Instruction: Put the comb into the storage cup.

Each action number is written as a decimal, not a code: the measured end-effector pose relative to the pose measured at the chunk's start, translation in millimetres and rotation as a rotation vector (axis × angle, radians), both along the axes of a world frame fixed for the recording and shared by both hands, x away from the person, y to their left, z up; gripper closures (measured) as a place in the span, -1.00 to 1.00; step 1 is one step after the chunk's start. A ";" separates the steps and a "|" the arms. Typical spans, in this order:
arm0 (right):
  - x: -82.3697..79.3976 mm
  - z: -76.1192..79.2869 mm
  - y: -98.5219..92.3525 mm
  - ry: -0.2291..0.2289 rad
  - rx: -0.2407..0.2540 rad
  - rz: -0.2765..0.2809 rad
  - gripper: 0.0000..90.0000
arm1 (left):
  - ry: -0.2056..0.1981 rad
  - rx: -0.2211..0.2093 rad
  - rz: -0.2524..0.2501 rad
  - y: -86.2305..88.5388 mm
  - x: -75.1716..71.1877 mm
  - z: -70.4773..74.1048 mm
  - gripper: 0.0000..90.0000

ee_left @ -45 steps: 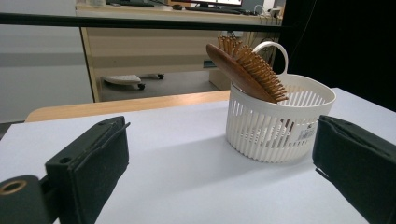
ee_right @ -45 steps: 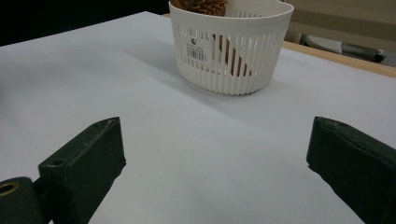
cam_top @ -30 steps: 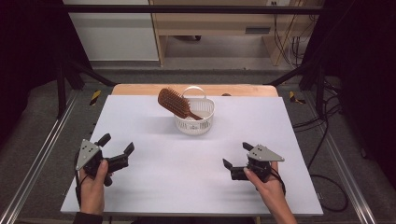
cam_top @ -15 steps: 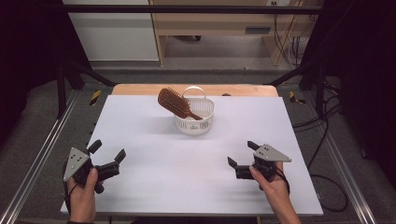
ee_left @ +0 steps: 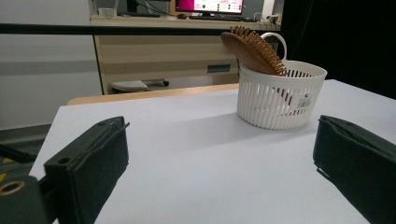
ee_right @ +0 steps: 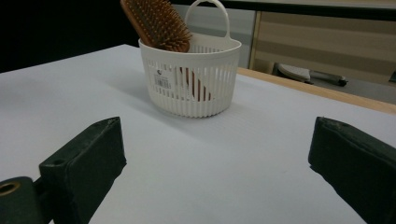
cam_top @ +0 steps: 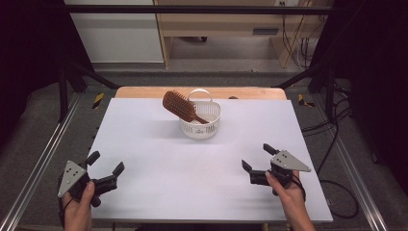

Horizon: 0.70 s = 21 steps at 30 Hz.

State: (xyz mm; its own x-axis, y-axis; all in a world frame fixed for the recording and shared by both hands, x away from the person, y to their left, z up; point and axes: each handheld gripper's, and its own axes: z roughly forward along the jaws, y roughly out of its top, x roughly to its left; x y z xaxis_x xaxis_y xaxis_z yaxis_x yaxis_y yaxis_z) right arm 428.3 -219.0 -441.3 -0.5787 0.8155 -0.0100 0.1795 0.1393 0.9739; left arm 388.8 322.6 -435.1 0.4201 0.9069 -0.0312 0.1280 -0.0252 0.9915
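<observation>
Left gripper sits at about 7 o'clock on the table, jaws spread wide, holding nothing. Right gripper at about 5 o'clock, same: wide apart, empty. Both well clear of the work.

Hairbrush stands tilted in the white basket at about 12 o'clock, near the far edge. Handle down inside, bristle head sticks out over the rim toward 10 o'clock. In the left gripper view the brush leans on the basket rim; the right gripper view shows the handle through the slats.

Risks, my read:
- Basket looks light and nothing is pinning it. Pulling the brush at an angle would likely drag or tip it, since the handle is wedged diagonally.
- Grabbing the bristle side gives a poor hold; brush could slip and fall back.
- Basket's loop handle sits just behind the head, so a jaw could snag it on approach.
- Basket is near the far edge; a shove could push it off.

Count: 1 hairbrush, 1 basket, 2 grippers.
</observation>
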 end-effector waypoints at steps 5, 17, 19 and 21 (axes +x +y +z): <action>-1.8 -0.5 -13.6 -0.014 0.009 -0.025 -0.91 | 0.000 0.018 -0.007 -0.4 -2.6 -3.6 -0.92; -4.3 -1.2 -30.8 -0.054 0.018 -0.053 -0.93 | 0.032 0.019 -0.023 -2.1 -3.7 -12.1 -0.92; -4.3 -2.4 -31.5 -0.058 0.012 -0.048 -0.94 | 0.034 0.018 -0.028 -2.8 -4.6 -12.9 -0.92; -4.2 -3.7 -32.0 -0.058 0.012 -0.045 -0.93 | 0.032 0.016 -0.026 -3.3 -5.9 -12.7 -0.92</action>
